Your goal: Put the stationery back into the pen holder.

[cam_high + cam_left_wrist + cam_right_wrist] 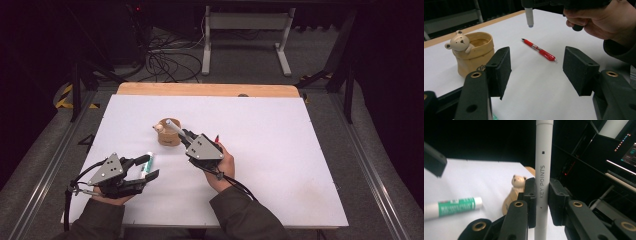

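Right gripper (pixel 541 202) pinches a grey-white marker (pixel 543 170), jaws pressed on its barrel from both sides; the marker runs on past the jaw tips, and in the high view its far end sits over the bear-faced pot (pixel 167 132) just ahead of the gripper. Barrel print reads "KEY POINTS". Left gripper (pixel 536 67) has its jaws spread, nothing between them, bare sheet under the gap. A white-and-green glue stick (pixel 148 165) lies on the table at this gripper's jaw tips; whether it touches them I cannot tell. Its label print is too small to read. Beyond the left gripper's jaws, a red pen (pixel 539 50) lies flat on the sheet, well apart from them; the pot stands off to the side of the nearer jaw. Surface: white sheet over a table (pixel 210 90) with a wooden far edge. Beyond it: grey floor, tangled black cables (pixel 165 62), a white stand (pixel 245 30), dark surroundings.
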